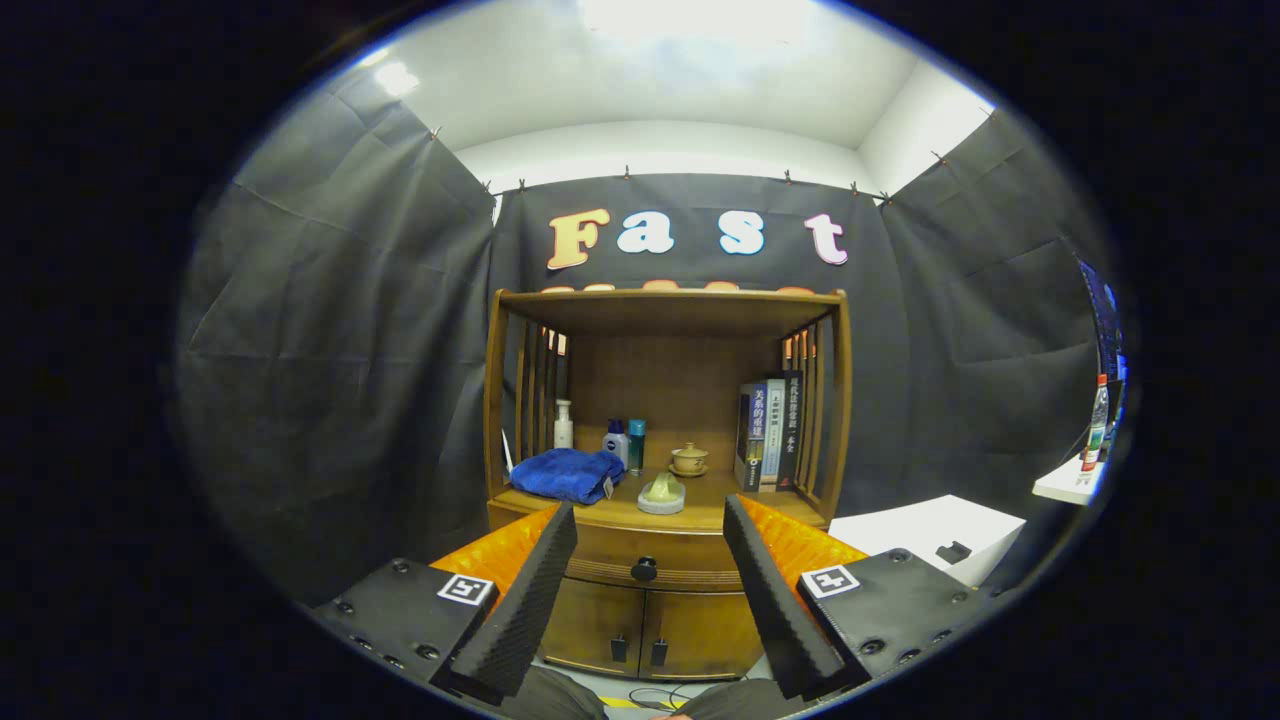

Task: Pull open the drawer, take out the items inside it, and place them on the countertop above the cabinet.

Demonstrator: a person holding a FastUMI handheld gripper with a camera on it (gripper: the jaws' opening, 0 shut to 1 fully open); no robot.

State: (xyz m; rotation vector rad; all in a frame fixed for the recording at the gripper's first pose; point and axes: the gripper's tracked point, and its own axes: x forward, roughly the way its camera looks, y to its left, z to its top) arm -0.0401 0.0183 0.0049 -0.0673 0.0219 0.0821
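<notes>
A wooden cabinet stands against the booth wall, some way beyond my fingers. Its drawer is closed, with a dark round knob at its middle, seen between my two fingers. My gripper is open and holds nothing, its fingers framing the drawer front from a distance. The countertop above the drawer carries a folded blue towel, a small yellowish object on a pale dish, a lidded tea cup on a saucer, bottles and several upright books.
Below the drawer are two cabinet doors with dark handles. A white table stands to the right of the cabinet, with another white surface holding a bottle further right. Slatted side panels and a top board enclose the countertop shelf.
</notes>
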